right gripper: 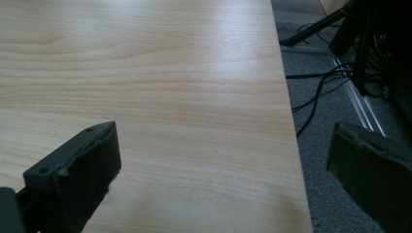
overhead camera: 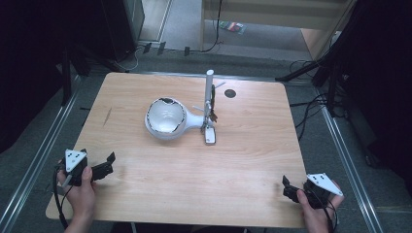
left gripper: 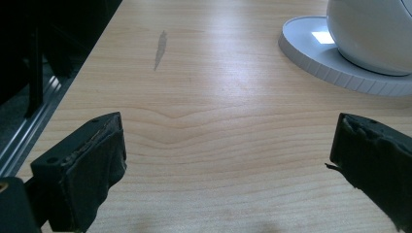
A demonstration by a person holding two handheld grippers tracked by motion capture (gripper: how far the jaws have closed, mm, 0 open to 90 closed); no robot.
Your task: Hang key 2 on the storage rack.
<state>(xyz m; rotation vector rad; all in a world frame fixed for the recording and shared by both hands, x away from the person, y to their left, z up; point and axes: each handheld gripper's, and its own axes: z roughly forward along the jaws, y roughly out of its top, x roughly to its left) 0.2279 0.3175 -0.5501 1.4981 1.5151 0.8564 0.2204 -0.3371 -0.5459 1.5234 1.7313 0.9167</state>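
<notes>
Two hands are holding the left gripper (overhead camera: pixel 99 163) and right gripper (overhead camera: pixel 287 188) at the table's (overhead camera: pixel 194 184) near corners, fingers spread apart, gripping nothing; the white lamp (overhead camera: pixel 167 118) is lying mid-table, well apart.

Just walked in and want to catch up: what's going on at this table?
A person sits at a wooden table with a two-jaw gripper in each hand. The left gripper and right gripper both rest near the table's near edge, jaws wide open and holding nothing. In the middle lies a white round-headed device beside an upright white post on a small base. Neither gripper touches it.
</notes>
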